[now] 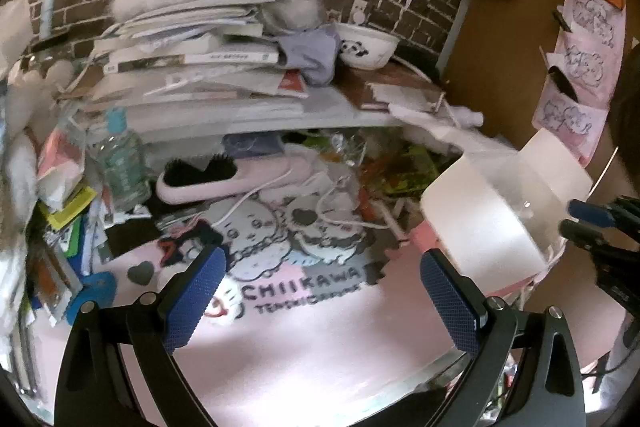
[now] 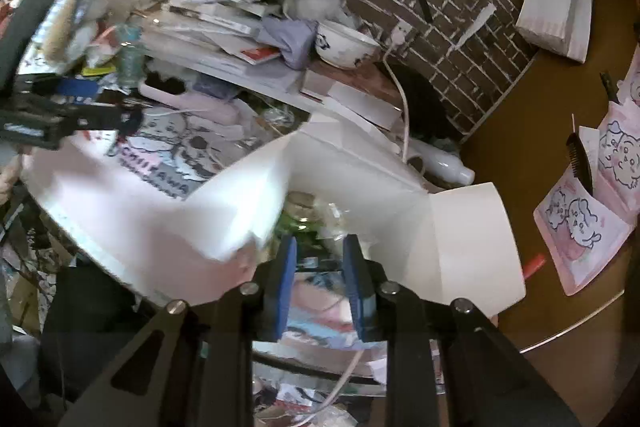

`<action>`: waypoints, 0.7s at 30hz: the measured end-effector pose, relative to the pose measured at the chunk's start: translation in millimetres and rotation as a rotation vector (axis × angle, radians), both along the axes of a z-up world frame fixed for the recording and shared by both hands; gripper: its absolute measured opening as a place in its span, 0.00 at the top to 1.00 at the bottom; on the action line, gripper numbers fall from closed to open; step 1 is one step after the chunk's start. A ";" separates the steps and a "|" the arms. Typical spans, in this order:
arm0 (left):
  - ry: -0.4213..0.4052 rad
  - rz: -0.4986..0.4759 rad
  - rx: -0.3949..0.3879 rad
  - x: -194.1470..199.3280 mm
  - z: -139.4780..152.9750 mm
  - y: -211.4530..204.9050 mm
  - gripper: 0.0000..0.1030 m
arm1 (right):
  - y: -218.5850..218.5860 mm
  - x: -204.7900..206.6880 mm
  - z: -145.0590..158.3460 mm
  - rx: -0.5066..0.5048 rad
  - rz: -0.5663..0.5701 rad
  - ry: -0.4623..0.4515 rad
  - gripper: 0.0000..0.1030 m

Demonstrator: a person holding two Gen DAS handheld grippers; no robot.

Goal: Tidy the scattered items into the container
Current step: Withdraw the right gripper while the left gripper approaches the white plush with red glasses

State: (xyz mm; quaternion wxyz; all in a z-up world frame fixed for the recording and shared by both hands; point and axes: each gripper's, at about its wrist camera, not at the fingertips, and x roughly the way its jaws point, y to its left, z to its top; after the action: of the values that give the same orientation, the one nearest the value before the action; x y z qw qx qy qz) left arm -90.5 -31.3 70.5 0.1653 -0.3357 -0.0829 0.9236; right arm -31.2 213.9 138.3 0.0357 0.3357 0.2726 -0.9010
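On the cluttered table (image 1: 304, 339), over its pink printed mat, we hold our left gripper (image 1: 320, 291) spread wide with nothing between its blue pads, hovering above the cartoon print. Our right gripper (image 2: 320, 287) sits low over the white box (image 2: 360, 163), the container, which stands open at the right side of the table with its flaps up; a crinkly wrapped item already shows inside it. The right fingers stand a moderate gap apart, and something with a printed picture lies between or just beneath them, but we cannot tell whether they pinch it or merely frame it. The scattered items lie at the back of the mat, under the sagging stack of books (image 1: 188, 55): a pink hairbrush (image 1: 224, 179), a water bottle (image 1: 120, 163), a white cable (image 1: 256, 195) and loose wrappers. We judge that we are early in the tidying, at or near a drop over the box with the right side while the left is free. Next, the left gripper would need to reach forward to the hairbrush, close across its narrow handle, and carry it right to the box, steering clear of the cable looped beside it.
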 end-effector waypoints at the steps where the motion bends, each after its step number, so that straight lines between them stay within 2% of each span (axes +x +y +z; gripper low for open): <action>1: -0.001 0.005 -0.014 1.0 -3.7 -1.8 0.05 | -2.9 5.0 -1.7 -0.001 0.010 0.005 0.80; 4: -0.007 0.027 -0.070 1.7 -15.2 -3.7 0.05 | -16.4 20.2 -12.0 -0.002 0.057 -0.004 0.79; 9: -0.023 0.066 -0.180 -4.9 -39.5 -6.0 0.05 | -37.5 31.8 -31.4 -0.064 0.150 -0.079 0.79; 14: -0.064 0.099 -0.193 -17.2 -60.9 -16.5 0.05 | -54.2 31.6 -53.9 -0.116 0.193 -0.141 0.79; 21: -0.078 0.114 -0.175 -27.0 -69.0 -26.3 0.06 | -63.7 20.8 -91.4 -0.192 0.199 -0.239 0.79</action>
State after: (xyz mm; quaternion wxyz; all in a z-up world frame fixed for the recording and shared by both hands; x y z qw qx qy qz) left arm -117.5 -57.6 1.5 0.0792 -0.3793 -0.0273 0.9215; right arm -10.4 150.1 46.9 0.1888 0.4066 0.2110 -0.8686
